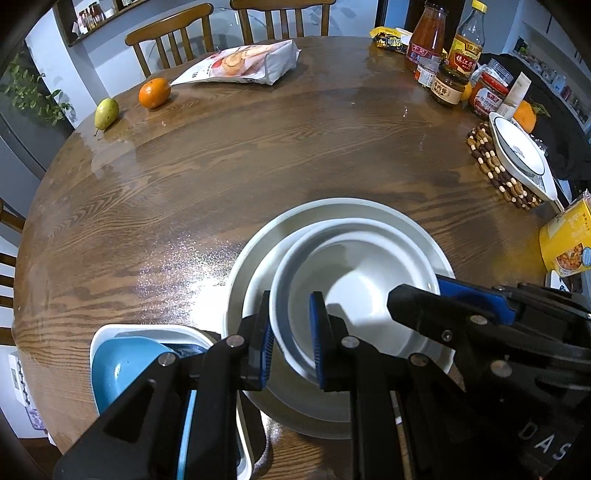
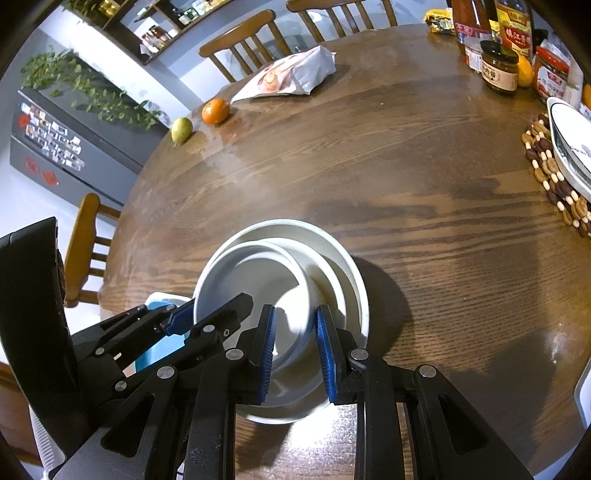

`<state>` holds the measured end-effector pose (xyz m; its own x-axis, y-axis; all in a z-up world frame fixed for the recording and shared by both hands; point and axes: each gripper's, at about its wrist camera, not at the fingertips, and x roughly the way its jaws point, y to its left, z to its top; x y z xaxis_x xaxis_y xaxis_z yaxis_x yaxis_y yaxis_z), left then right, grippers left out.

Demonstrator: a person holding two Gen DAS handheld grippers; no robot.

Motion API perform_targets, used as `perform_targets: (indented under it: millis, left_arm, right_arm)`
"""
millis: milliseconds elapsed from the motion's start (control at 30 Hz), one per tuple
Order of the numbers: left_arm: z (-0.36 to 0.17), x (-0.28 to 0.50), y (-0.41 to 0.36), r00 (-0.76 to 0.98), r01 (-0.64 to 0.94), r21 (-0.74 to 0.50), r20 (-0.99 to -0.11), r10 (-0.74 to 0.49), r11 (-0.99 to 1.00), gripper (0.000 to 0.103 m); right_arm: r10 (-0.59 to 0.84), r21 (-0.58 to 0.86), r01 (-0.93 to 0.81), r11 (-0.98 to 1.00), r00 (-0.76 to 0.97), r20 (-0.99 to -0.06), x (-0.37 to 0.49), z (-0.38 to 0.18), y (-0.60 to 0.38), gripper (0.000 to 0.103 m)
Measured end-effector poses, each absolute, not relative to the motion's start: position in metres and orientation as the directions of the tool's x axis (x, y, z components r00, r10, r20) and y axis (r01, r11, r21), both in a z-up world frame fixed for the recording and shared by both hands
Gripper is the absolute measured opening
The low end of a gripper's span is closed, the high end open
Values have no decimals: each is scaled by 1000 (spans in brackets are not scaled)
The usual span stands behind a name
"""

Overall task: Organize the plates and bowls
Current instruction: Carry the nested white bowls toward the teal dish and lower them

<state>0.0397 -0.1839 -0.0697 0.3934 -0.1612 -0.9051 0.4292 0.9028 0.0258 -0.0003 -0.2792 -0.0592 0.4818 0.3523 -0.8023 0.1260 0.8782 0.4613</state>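
Note:
A white bowl [image 1: 354,273] [image 2: 255,273] sits inside a wider white plate [image 1: 332,214] [image 2: 351,273] near the table's front edge. My left gripper [image 1: 291,339] is open, its fingers straddling the bowl's left rim. My right gripper [image 2: 295,343] is open, its fingers straddling the bowl's right rim; it also shows in the left wrist view [image 1: 443,299]. A blue bowl [image 1: 122,362] [image 2: 159,306] rests in a white square dish [image 1: 110,332] at the front left. A white patterned plate [image 1: 521,151] [image 2: 569,140] lies on a beaded trivet [image 1: 491,162] at the right.
On the round wooden table [image 1: 221,166]: a pear [image 1: 106,112], an orange [image 1: 154,92], a snack bag [image 1: 243,62] at the back, bottles and jars [image 1: 447,51] at the back right, a yellow tub [image 1: 565,240] at the right edge. Chairs [image 1: 173,33] stand behind.

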Motion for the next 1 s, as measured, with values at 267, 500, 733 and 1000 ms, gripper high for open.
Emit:
perform_targets:
  millis: [267, 500, 733, 1000]
  left_arm:
    - [-70, 40, -184, 386, 425, 14, -907, -167, 905, 18]
    - [-69, 40, -183, 383, 423, 8, -908, -170, 906, 19]
    - [-67, 38, -184, 394, 421, 18, -904, -166, 907, 19]
    - [-65, 38, -182, 400, 421, 17, -901, -168, 907, 19]
  right_arm:
    - [335, 441, 127, 888, 478, -812, 1, -57, -274, 26]
    - [334, 440, 129, 889, 476, -814, 2, -57, -275, 26]
    - [332, 439, 128, 889, 478, -813, 2, -56, -275, 26]
    - [329, 435, 125, 892, 480, -813, 5, -56, -277, 26]
